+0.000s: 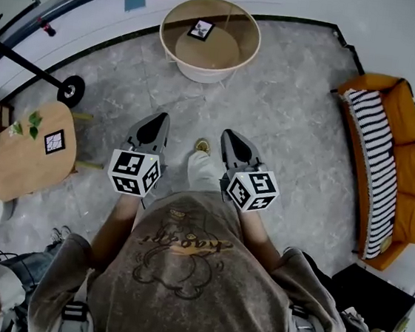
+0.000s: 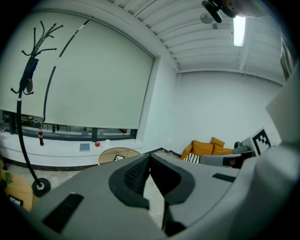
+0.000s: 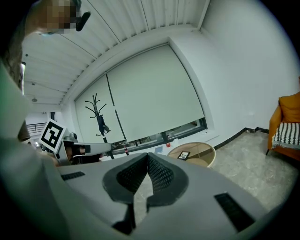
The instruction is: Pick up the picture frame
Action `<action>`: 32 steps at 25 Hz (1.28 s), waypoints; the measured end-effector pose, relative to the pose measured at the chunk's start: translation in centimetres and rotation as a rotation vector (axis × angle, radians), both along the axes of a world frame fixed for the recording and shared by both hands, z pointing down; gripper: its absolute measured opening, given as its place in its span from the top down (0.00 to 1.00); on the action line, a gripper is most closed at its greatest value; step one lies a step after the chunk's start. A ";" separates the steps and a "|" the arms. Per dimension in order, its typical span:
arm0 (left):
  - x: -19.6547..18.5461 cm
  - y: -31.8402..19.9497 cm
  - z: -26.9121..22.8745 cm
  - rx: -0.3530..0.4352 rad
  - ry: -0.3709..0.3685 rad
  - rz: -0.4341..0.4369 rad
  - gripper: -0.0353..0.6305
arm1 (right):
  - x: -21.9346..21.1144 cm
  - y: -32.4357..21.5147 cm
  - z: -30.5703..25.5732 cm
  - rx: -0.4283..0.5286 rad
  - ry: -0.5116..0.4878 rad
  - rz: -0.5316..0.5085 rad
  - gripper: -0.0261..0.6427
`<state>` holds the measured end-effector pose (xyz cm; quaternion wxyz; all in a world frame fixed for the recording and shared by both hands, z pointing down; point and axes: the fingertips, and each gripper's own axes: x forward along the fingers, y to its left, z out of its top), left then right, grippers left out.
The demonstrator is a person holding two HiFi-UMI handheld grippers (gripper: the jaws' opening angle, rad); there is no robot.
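Frame [image 1: 201, 29] laid on round table [image 1: 203, 73], left gripper [image 1: 157, 122] and right gripper [image 1: 230, 137] held well short of table, jaws closed on nothing, sofa [image 1: 388, 145] right of table, coat stand [image 2: 28, 79] hooks shown only in gripper views

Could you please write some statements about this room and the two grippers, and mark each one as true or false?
1. The picture frame lies on the round table. True.
2. The left gripper holds the picture frame. False: it is shut and empty, far from the frame.
3. The right gripper has its jaws wide apart. False: its jaws are together, with nothing between them.
4. An orange sofa stands at the right of the head view. True.
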<state>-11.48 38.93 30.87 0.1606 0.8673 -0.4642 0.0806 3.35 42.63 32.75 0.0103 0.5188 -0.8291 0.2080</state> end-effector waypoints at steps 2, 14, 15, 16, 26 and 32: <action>0.5 -1.2 -0.3 -0.005 -0.002 -0.002 0.92 | 0.5 -1.3 -0.2 -0.005 -0.006 0.000 0.93; 2.5 -9.6 -2.5 -0.002 -0.005 -0.034 0.92 | 2.5 -11.0 -1.8 0.000 -0.021 -0.038 0.93; 2.7 -10.4 -2.5 -0.001 -0.004 -0.038 0.92 | 2.6 -11.8 -1.9 0.002 -0.021 -0.043 0.93; 2.8 -11.1 -2.6 -0.001 -0.004 -0.042 0.92 | 2.7 -12.7 -2.0 0.004 -0.021 -0.048 0.93; 4.4 -18.3 -2.9 0.014 -0.005 -0.084 0.92 | 4.5 -20.2 -1.8 -0.002 -0.016 -0.094 0.93; 4.9 -20.5 -2.5 0.012 0.001 -0.110 0.92 | 5.4 -22.8 -0.9 -0.023 -0.007 -0.111 0.93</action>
